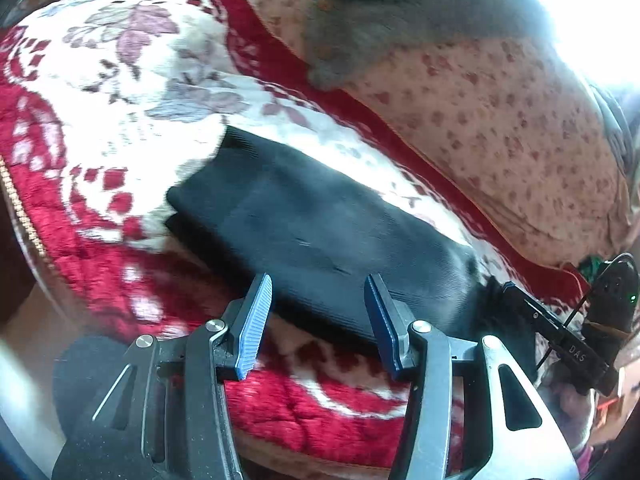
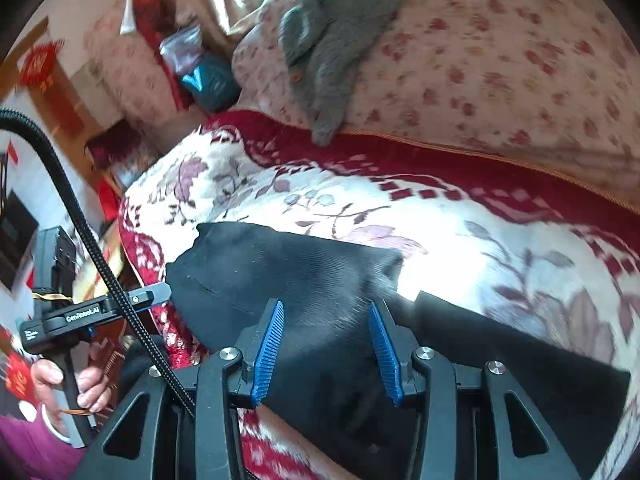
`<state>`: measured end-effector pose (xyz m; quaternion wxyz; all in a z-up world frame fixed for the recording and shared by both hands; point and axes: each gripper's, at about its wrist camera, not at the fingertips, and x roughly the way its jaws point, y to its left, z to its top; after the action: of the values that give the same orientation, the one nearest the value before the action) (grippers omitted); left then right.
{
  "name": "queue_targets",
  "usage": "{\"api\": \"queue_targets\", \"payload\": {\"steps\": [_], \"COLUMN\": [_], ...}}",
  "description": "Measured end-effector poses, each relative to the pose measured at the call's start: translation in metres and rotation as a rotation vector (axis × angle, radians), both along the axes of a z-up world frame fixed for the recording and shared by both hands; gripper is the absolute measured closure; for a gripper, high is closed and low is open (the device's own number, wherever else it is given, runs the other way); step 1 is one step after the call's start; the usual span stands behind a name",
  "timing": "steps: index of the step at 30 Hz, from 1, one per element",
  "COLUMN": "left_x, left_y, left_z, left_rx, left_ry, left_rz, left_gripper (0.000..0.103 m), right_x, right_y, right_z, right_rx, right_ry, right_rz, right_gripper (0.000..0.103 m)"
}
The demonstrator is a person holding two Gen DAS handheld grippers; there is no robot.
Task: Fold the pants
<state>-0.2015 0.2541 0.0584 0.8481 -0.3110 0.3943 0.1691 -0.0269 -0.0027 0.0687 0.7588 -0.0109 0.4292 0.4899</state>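
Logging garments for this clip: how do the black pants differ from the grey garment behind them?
The black pants lie folded flat on the red-and-white blanket; the grey garment lies rumpled on the spotted cover. The pants sit just ahead of both tools; the grey garment lies farther back. Neither is gripped.

Pants on blanket, before quilt

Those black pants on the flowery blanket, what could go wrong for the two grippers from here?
1. The black pants lie partly folded, and both the left gripper and the right gripper are open, gripping nothing; a sloppy grab could take only the top layer and undo the fold.
2. The red and white blanket is soft and lumpy, so a finger might pinch it along with the pants.
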Motion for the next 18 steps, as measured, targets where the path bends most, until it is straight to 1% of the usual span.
{"api": "queue_targets", "payload": {"steps": [5,7,14,18], "left_x": [-0.009,-0.008,-0.015,-0.014], "left_y": [0.012,0.013,0.019,0.022], "left_z": [-0.008,-0.01,-0.014,-0.015], "left_rx": [-0.021,-0.032,-0.068,-0.085], "left_ry": [0.012,0.013,-0.007,-0.015], "left_rz": [0.035,0.039,0.042,0.047], "left_gripper": [0.055,0.055,0.055,0.055], "right_x": [-0.011,-0.014,-0.021,-0.022], "right_y": [0.035,0.044,0.065,0.072], "right_z": [0.002,0.003,0.004,0.002], "right_rx": [-0.077,-0.083,-0.109,-0.117], "right_ry": [-0.065,-0.08,-0.106,-0.1], "right_rz": [0.048,0.062,0.089,0.099], "right_gripper": [0.06,0.06,0.059,0.058]}}
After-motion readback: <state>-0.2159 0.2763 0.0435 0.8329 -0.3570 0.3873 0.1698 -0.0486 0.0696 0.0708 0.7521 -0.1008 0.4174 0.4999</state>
